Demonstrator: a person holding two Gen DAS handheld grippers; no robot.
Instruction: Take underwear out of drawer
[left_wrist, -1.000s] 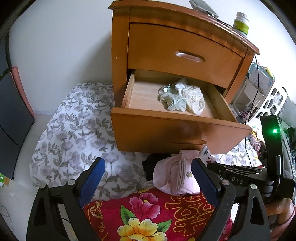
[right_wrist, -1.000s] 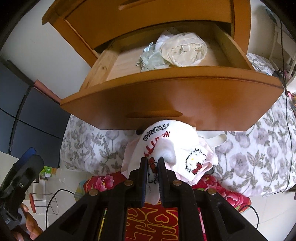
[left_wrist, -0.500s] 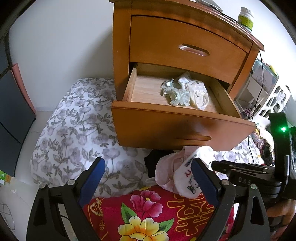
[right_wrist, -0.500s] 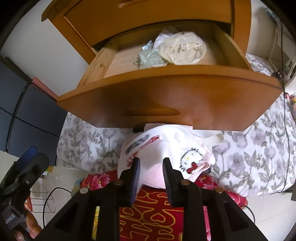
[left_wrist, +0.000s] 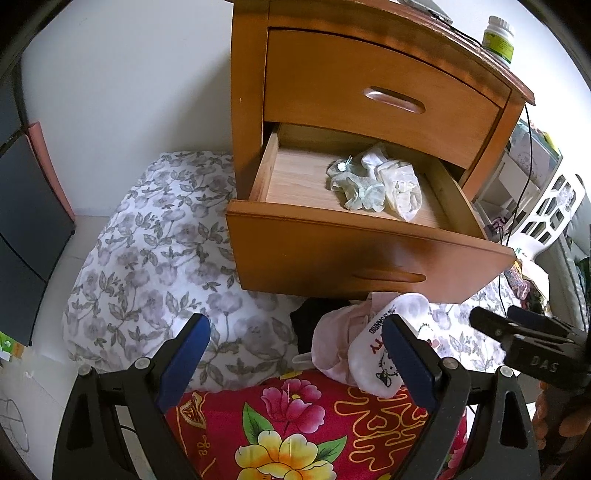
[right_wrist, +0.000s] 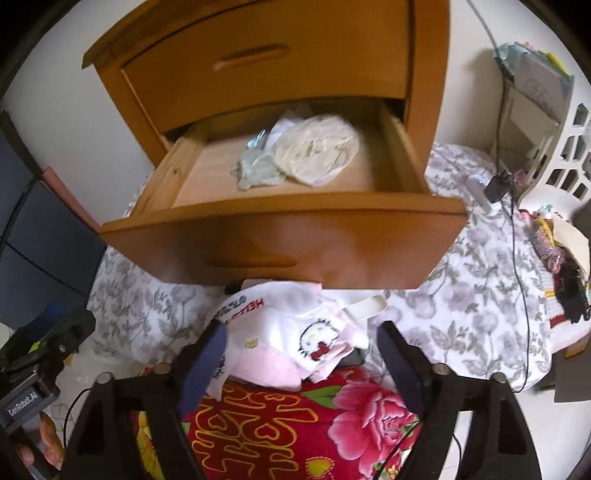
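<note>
The lower drawer (left_wrist: 365, 254) (right_wrist: 280, 236) of the wooden nightstand stands pulled out. Inside lie a pale green piece of underwear (left_wrist: 356, 186) (right_wrist: 256, 173) and a cream one (left_wrist: 402, 188) (right_wrist: 317, 147). Below the drawer front, a white cartoon-cat underwear (left_wrist: 376, 354) (right_wrist: 295, 328) rests on a small pile of pink and black garments on the bedding. My right gripper (right_wrist: 301, 343) hangs just above that pile with its jaws opening wide, its pads off the cloth. My left gripper (left_wrist: 295, 339) is open, nothing between its fingers.
A grey floral quilt (left_wrist: 155, 258) and a red flowered blanket (left_wrist: 295, 424) (right_wrist: 295, 417) lie under the drawer. A pill bottle (left_wrist: 498, 35) stands on the nightstand top. A white plastic chair (right_wrist: 554, 155), cables and clutter sit to the right. Dark panels (left_wrist: 22, 206) stand left.
My right gripper let go of the white cartoon-cat underwear, opened wide and lifted back a little. The underwear settled on the pile. My left gripper stayed put.
</note>
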